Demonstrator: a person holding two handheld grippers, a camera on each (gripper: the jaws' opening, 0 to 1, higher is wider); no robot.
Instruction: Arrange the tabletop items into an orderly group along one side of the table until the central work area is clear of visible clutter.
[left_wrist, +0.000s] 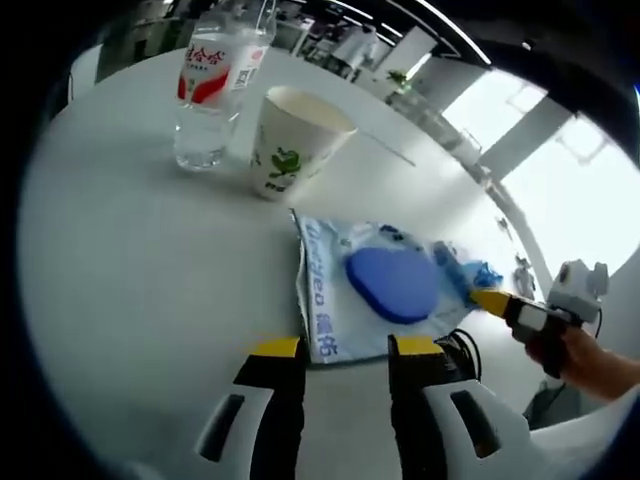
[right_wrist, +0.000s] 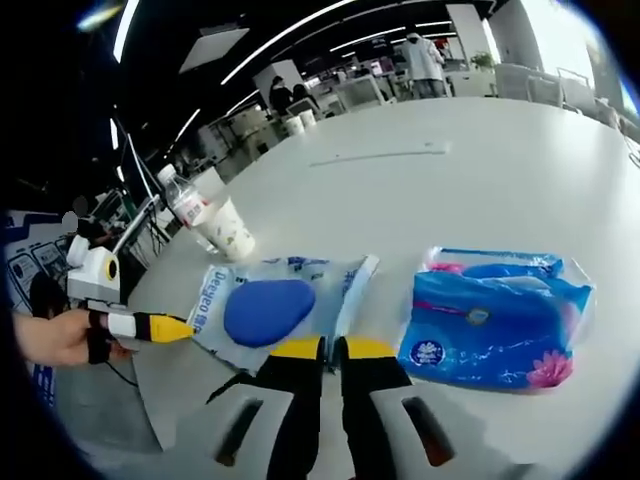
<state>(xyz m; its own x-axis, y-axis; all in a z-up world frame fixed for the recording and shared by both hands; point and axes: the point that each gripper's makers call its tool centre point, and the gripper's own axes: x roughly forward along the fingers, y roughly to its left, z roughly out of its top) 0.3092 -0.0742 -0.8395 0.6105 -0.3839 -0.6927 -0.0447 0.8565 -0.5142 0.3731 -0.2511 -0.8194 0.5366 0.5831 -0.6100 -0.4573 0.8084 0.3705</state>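
A flat white-and-blue wipes pack (left_wrist: 380, 285) with a blue oval lid lies on the white table (left_wrist: 140, 270). My left gripper (left_wrist: 348, 347) is open, its yellow-tipped jaws at the pack's near edge. From the right, my right gripper (left_wrist: 492, 302) meets the pack's far edge. In the right gripper view the same wipes pack (right_wrist: 270, 305) has its side flap running into my right gripper (right_wrist: 333, 347), which is shut on it. My left gripper (right_wrist: 165, 328), held by a hand, touches its other end. A blue tissue pack (right_wrist: 500, 320) lies to the right.
A clear water bottle (left_wrist: 215, 85) with a red-and-white label and a paper cup (left_wrist: 295, 140) with a green print stand together at the far side. A thin pale strip (right_wrist: 380, 155) lies farther out on the table. Black cables (left_wrist: 462, 352) hang at the table's edge.
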